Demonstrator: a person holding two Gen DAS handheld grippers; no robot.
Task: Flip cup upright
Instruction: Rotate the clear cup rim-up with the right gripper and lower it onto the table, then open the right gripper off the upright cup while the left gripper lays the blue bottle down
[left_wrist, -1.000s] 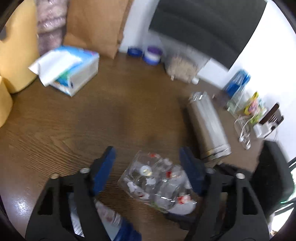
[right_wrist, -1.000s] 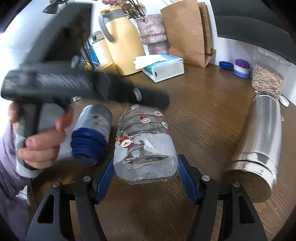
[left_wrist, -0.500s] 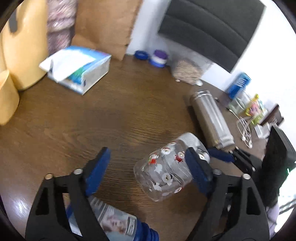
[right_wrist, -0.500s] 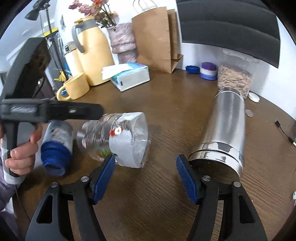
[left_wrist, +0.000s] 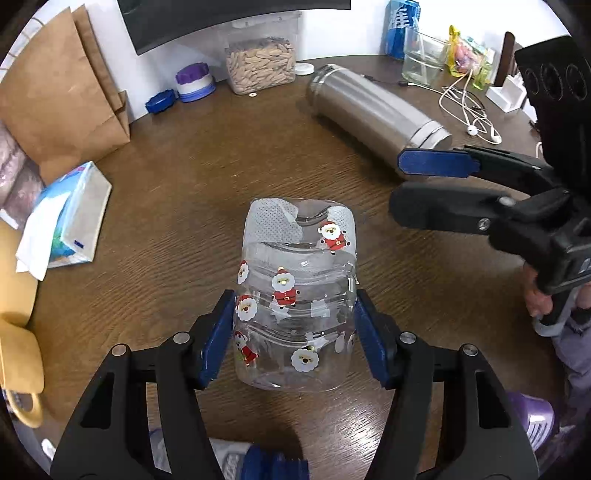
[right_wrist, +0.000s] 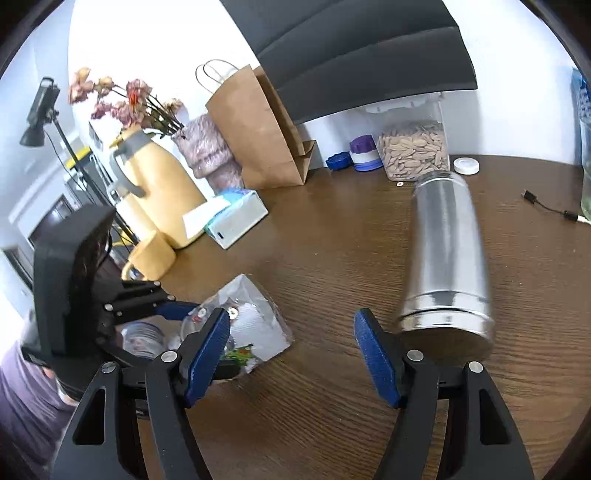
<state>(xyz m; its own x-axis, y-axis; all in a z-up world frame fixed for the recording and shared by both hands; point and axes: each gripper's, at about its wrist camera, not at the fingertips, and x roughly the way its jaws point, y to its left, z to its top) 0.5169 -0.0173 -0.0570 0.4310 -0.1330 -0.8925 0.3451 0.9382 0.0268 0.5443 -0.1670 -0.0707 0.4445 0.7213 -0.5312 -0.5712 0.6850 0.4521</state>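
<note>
Left gripper (left_wrist: 295, 328): jaws clamped on clear Santa-print cup (left_wrist: 297, 295), centre of worktop (left_wrist: 177, 206). Right gripper (right_wrist: 291, 350): jaws wide apart, holding nothing; steel flask (right_wrist: 448, 254) lying just beyond.

My right gripper (right_wrist: 291, 354) hangs with its blue pads spread wide, nothing between them. Off its left pad, my left gripper (right_wrist: 177, 308) clamps the clear Santa-printed cup (right_wrist: 255, 332) near the table's (right_wrist: 332, 240) left edge. A steel flask (right_wrist: 448, 251) lies on its side toward the right.
</note>
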